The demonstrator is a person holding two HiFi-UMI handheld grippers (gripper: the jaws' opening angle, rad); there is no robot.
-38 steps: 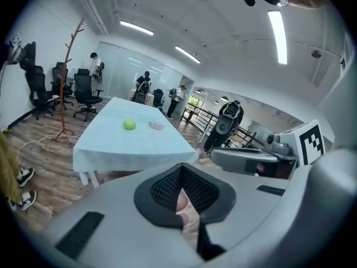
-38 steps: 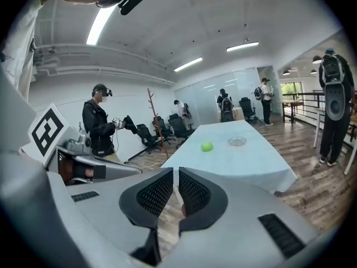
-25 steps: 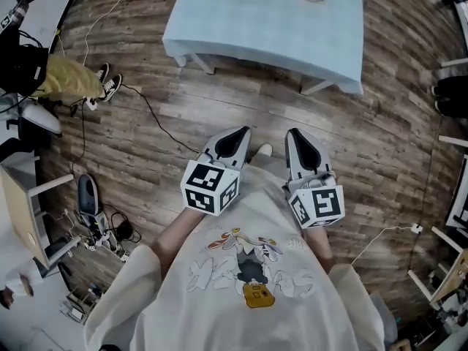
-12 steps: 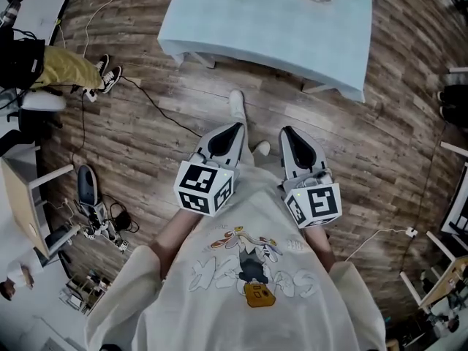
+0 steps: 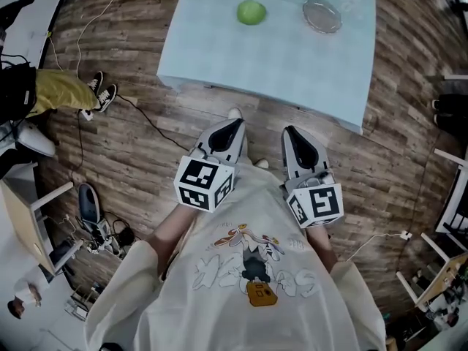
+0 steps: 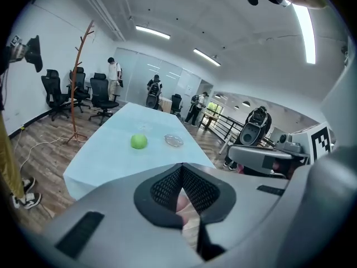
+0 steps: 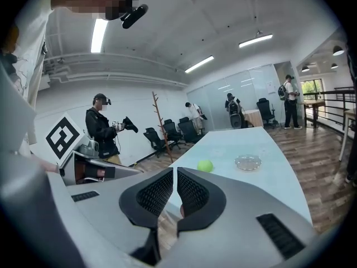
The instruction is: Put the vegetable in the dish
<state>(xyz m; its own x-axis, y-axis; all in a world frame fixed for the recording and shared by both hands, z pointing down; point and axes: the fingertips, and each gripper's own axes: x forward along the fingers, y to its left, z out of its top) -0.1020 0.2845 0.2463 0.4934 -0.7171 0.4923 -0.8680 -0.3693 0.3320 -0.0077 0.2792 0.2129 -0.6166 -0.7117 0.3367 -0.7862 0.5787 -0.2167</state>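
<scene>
A round green vegetable [image 5: 251,12] lies on the pale blue table [image 5: 219,57], with a small clear glass dish [image 5: 322,14] to its right, a gap between them. Both grippers are held in front of my chest over the wooden floor, short of the table's near edge. The left gripper [image 5: 234,127] is shut with nothing in it, and so is the right gripper [image 5: 293,134]. In the left gripper view the vegetable [image 6: 139,142] and dish [image 6: 174,140] sit beyond the closed jaws. The right gripper view shows the vegetable [image 7: 205,166] and dish [image 7: 247,162] ahead too.
A seated person's legs and sneakers [image 5: 102,92] are at the left, with a black cable [image 5: 157,126] running across the floor. Clutter and furniture [image 5: 80,210] line the left side. Office chairs [image 6: 83,94], a coat stand [image 6: 78,82] and several people stand farther off.
The table, vegetable and dish have slid lower in the head view as I walk toward them. Both grippers stay shut in front of my chest.
</scene>
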